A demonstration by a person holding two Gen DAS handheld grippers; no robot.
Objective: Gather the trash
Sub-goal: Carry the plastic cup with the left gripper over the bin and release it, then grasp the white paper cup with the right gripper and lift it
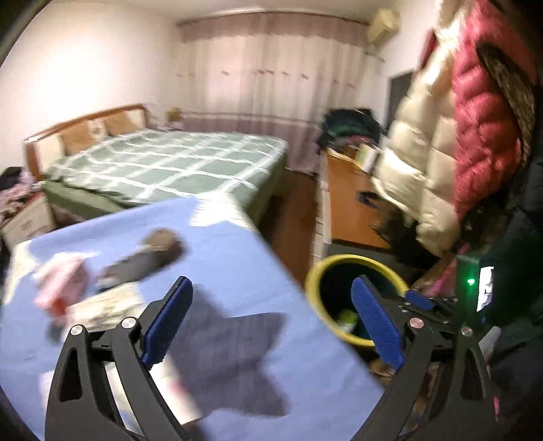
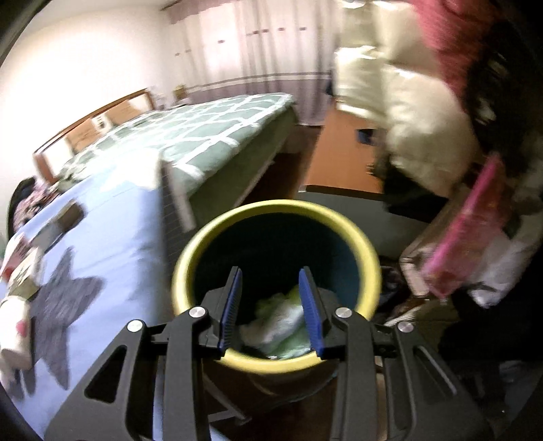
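The right gripper (image 2: 270,295), jaws apart and empty, is hovering over the yellow-rimmed bin (image 2: 368,251); the left gripper (image 1: 271,307), jaws wide, is facing the bench (image 1: 237,257) with the bin at 3 o'clock; no writing is legible.

place: home bedroom | bed: wooden-headboard double bed with green-and-white checked cover (image 1: 169,163) | window wall: floor-length pale pink curtains (image 1: 271,84), cream wall-mounted air conditioner (image 1: 383,23) | clothing: white and crimson puffer jackets hanging at right (image 1: 458,135) | furniture: orange wooden cabinet piled with clutter (image 1: 349,200)
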